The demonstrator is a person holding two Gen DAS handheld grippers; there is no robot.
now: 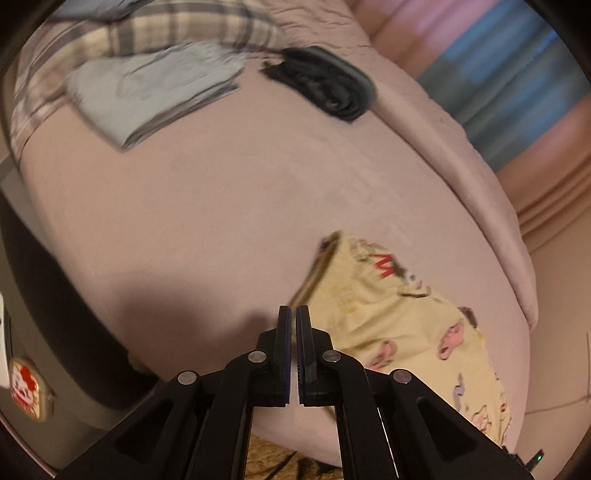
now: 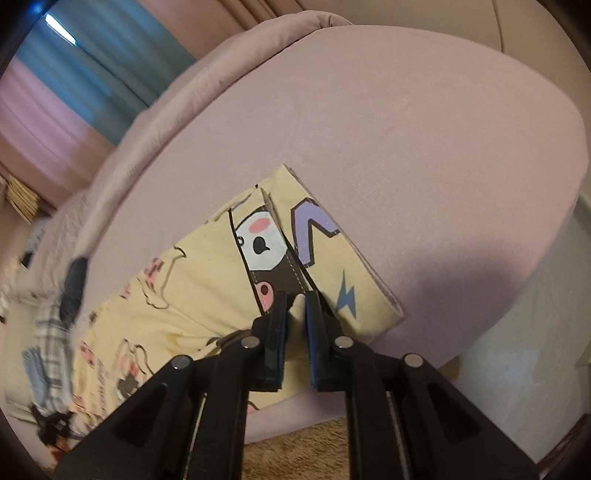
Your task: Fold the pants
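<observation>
The yellow cartoon-print pants (image 2: 184, 280) lie flat on the pink bed (image 2: 406, 129), leg ends toward the bed's near edge. My right gripper (image 2: 295, 299) is shut on a pinched ridge of the pants' fabric near the leg ends. In the left wrist view the pants (image 1: 391, 314) lie to the right of my left gripper (image 1: 294, 312), which is shut and empty just above the sheet, beside the pants' waistband edge.
A folded light-blue garment (image 1: 147, 96) and a folded black garment (image 1: 325, 81) lie at the far side of the bed (image 1: 207, 192). A rolled pink duvet (image 1: 461, 166) runs along the right. A plaid pillow (image 1: 129, 33) lies at the head. Brown carpet (image 2: 295, 450) is below.
</observation>
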